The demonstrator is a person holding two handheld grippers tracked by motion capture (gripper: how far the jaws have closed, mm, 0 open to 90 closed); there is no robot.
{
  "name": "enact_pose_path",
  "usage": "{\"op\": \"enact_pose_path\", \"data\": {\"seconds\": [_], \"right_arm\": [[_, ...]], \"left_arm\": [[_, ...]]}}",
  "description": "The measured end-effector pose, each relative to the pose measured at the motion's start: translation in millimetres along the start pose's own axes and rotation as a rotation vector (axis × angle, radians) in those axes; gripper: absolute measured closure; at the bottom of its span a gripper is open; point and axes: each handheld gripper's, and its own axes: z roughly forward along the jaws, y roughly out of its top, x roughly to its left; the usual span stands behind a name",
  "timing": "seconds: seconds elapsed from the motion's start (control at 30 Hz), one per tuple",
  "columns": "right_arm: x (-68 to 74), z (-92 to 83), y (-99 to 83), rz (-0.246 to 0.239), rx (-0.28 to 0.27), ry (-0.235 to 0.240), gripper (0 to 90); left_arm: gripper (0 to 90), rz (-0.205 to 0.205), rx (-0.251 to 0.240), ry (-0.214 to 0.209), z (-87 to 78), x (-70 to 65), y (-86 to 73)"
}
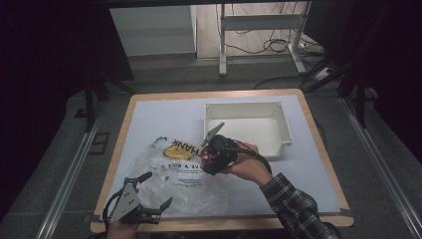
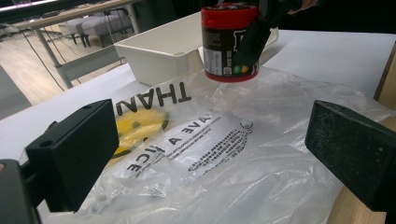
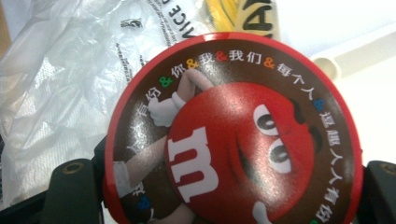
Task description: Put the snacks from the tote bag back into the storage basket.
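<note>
A round candy jar (image 2: pixel 229 42) with a red lid and brown label hangs above the plastic bag, just in front of the white bin. My right gripper (image 1: pixel 215 158) is shut on it, one black jaw running down its side. In the right gripper view the jar's lid (image 3: pixel 233 135), printed with a red candy character, sits between the two jaws. A clear plastic bag (image 1: pixel 179 179) with black lettering and a yellow smiley lies crumpled on the table. At the front left edge my left gripper (image 1: pixel 158 188) stands open over the bag's near end, with nothing between its jaws.
A white rectangular bin (image 1: pixel 247 127) stands at the back right of the white table top (image 1: pixel 149 119), and nothing shows inside it. The wooden table edge (image 1: pixel 219 224) runs along the front. A plaid sleeve (image 1: pixel 293 204) comes in from the lower right.
</note>
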Motion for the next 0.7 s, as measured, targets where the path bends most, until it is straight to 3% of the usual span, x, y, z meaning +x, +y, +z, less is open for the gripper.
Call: {"op": "enact_pose_path", "data": {"seconds": [0.7], "right_arm": [[-29.9,-18.2,-14.0,0.053,-0.004,-0.056,25.7]], "left_arm": [[2.0,-0.018,-0.010,-0.003,-0.7,0.7,0.4]]}}
